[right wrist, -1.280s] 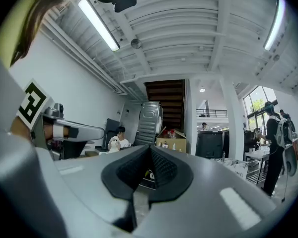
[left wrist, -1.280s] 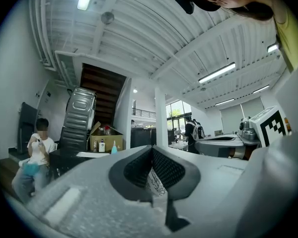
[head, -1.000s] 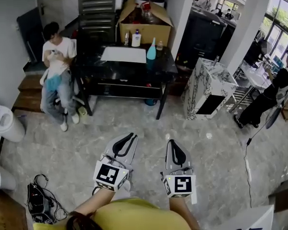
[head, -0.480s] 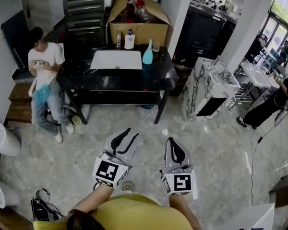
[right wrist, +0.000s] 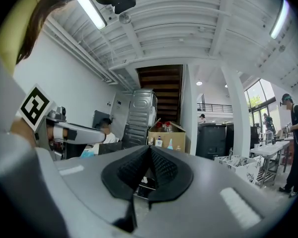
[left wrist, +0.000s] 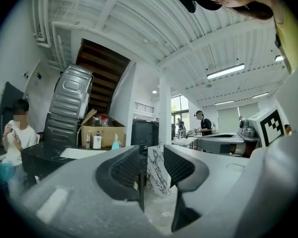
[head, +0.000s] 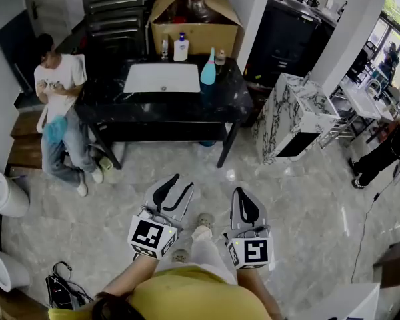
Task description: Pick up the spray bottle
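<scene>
Far across the grey stone-patterned floor, near the right end of the glossy black table [head: 153, 109], stands the spray bottle [head: 208, 69]. It is upright, just beside the right edge of a white rectangular basin [head: 163, 79], and well apart from both grippers. It looks like smooth teal plastic, a cone-shaped body narrowing to a slim neck and trigger head. It is probably light, a little squashy and slick, and tall enough to tip if nudged. The firmest hold would likely be across the body just below the neck, clear of the trigger, with a moderate squeeze. The left gripper [head: 180, 182] is opening its jaws, its ribbed dark pads apart with nothing between them. The right gripper [head: 242, 192] has its pads pressed together on nothing.
</scene>
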